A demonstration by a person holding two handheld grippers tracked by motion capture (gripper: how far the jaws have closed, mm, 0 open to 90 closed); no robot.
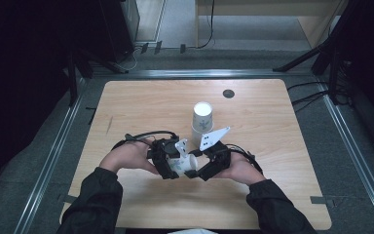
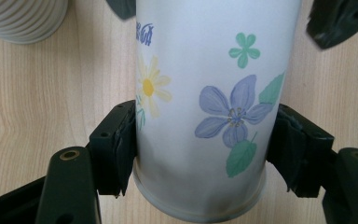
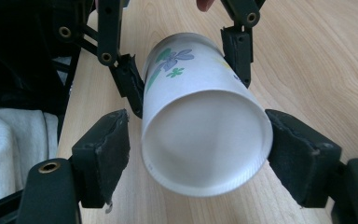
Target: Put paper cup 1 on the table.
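the left gripper (image 1: pixel 171 163) is clamping a flowered paper cup (image 1: pixel 185 165) lying on its side just above the table (image 1: pixel 141 102), near the person's edge. in the left gripper view both pads are pressing the cup's wall (image 2: pixel 205 102) close to its base, so that grip is firm. the right gripper (image 1: pixel 200 170) is coming in from the other side: in the right gripper view its 2 jaws are standing either side of the cup's open mouth (image 3: pixel 205 140); the right pad is looking as if it's at the rim, while a gap is showing at the left pad, so it's released, not yet gripping. a stack of upside-down cups (image 1: pixel 202 119) is standing upright just behind the 2 grippers, apart from the held cup.

judged step: looks like a handover or a 2-handed hold, w/ the left holding steady while the right lines up on the rim end. approx halfway thru that step.

the next move is calling for the right jaws to close gently on the rim w/o crushing it, since thin paper is bending easily at the mouth. the left shouldn't be letting go until the right pads are both seated. the right gripper is also needing to stay square to the cup, or the rim could be slipping out sideways.
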